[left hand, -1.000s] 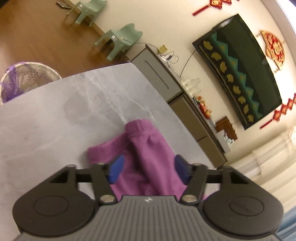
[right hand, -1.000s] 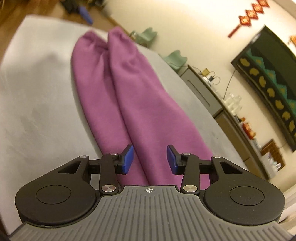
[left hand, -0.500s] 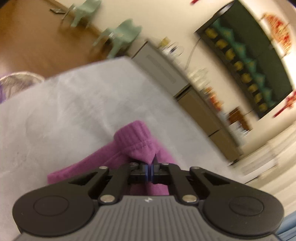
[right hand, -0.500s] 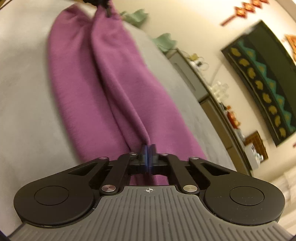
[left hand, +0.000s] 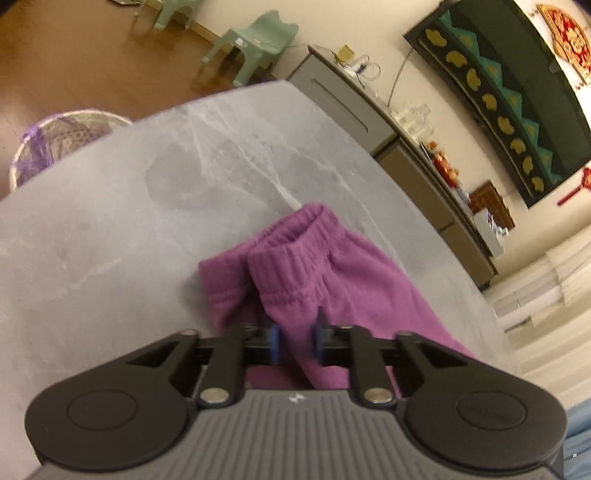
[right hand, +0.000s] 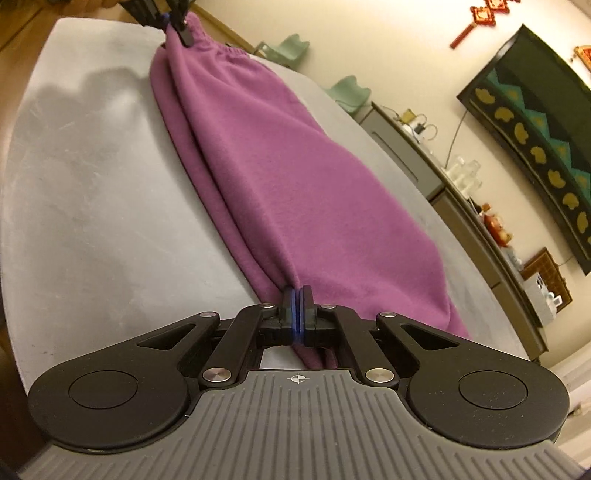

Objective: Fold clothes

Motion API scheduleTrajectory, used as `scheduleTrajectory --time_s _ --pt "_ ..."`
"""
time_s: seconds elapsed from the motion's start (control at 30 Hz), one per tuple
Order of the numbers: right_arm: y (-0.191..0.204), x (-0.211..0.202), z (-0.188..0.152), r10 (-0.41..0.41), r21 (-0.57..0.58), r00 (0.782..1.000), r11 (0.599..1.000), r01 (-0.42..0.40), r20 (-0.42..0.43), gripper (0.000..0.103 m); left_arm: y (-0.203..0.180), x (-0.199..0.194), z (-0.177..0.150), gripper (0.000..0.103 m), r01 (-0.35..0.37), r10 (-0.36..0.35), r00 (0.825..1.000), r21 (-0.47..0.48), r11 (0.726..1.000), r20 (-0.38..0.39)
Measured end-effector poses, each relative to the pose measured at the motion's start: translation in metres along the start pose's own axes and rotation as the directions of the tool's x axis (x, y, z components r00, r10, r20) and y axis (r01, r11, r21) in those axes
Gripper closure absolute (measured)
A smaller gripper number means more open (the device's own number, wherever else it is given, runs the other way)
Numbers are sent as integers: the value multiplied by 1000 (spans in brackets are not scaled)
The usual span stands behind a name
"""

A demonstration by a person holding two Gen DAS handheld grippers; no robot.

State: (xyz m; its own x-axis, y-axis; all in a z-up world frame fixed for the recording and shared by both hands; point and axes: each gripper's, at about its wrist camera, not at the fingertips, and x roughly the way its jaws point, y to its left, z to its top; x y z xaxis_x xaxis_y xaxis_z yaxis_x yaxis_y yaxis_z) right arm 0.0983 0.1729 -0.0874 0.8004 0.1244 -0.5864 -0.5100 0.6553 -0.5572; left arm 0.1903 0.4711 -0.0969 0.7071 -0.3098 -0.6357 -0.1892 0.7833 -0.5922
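Both grippers now gripping the purple fleece trousers (right hand: 295, 166), where a second ago both stood open.

Right gripper (right hand: 297, 295) is clenching the fabric; left gripper (left hand: 295, 338), jaws opening, is pinching the cuffs; garment is lying lengthwise on the grey marble table (right hand: 92, 221), ready for lifting.

Left wrist view sat low and close over the grey table (left hand: 110, 240), angled downward along the left gripper (left hand: 295, 341), facing the cuffed end of the purple garment (left hand: 314, 266) with cabinet and wall beyond. Right wrist view sat at the opposite end, looking down the garment's length (right hand: 280, 177) past the right gripper (right hand: 297, 312). Shared by both: garment, tabletop, green chairs (left hand: 258, 40), sideboard. The left gripper appeared far off (right hand: 173, 22) in the right view.
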Motion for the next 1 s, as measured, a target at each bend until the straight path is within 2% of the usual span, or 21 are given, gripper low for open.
scheduleTrajectory --time_s 0.03,0.1,0.13,0.17,0.23,0.3,0.4,0.47,0.5,0.53,0.57,0.6,0.63,0.7,0.77,0.8,0.87,0.93,1.0 --pt "-3 -2 -1 9 4 1000 1000 -9 -3 101 1 -6 3 67 -4 4 1000 -5 1000 24" --pt "-10 -8 -4 31 24 1000 999 -31 -1 96 -1 -23 9 54 -29 31 996 -27 999 88" --pt "-16 -11 -7 45 53 999 998 -45 0 89 -1 -30 11 50 -42 45 993 -36 998 109" --pt "-22 -15 -9 60 86 998 994 -60 5 86 -1 -35 11 48 -58 63 991 -42 997 120" --pt "-31 -24 -13 90 171 995 981 -94 31 74 0 -39 10 43 -90 93 989 -37 995 114" --pt "-44 -26 -17 110 246 993 962 -119 50 71 -2 -30 6 39 -123 123 990 -11 992 73" --pt "-51 -17 -22 95 277 995 956 -101 35 69 -8 -11 0 35 -162 160 987 57 985 27" --pt "-51 -11 -25 90 292 996 952 -93 24 68 -10 3 0 38 -203 201 979 110 973 25" --pt "-51 -9 -27 88 301 996 949 -89 18 66 -11 7 1 57 -203 198 979 145 968 49" --pt "-52 -7 -29 86 310 996 947 -86 13 64 -13 12 3 84 -206 199 979 176 963 51" --pt "-51 -5 -30 82 316 997 945 -81 8 63 -11 10 7 85 -194 186 981 157 969 59" --pt "-50 -6 -32 75 314 997 947 -73 6 61 -2 -4 16 87 -168 163 981 36 985 104" --pt "-50 -9 -33 69 309 998 949 -68 8 58 5 -18 21 87 -138 142 980 -42 990 140" --pt "-54 -14 -33 60 301 998 951 -63 19 53 5 -35 21 87 -223 227 954 -42 974 194" --pt "-60 -13 -37 84 323 996 943 -84 15 52 14 -27 16 85 -301 302 945 -31 953 127" --pt "-64 -10 -40 115 349 993 930 -112 12 52 19 -27 15 80 -319 323 939 -55 946 117" --pt "-78 -8 -48 182 432 983 884 -176 28 52 21 -35 16 72 -328 334 934 -67 942 124" --pt "-97 -11 -57 240 531 968 812 -243 75 54 9 -55 16 66 -381 380 906 -30 924 188" --pt "-121 -17 -67 238 617 963 741 -263 125 54 -13 -72 15 67 -448 424 860 21 894 284"
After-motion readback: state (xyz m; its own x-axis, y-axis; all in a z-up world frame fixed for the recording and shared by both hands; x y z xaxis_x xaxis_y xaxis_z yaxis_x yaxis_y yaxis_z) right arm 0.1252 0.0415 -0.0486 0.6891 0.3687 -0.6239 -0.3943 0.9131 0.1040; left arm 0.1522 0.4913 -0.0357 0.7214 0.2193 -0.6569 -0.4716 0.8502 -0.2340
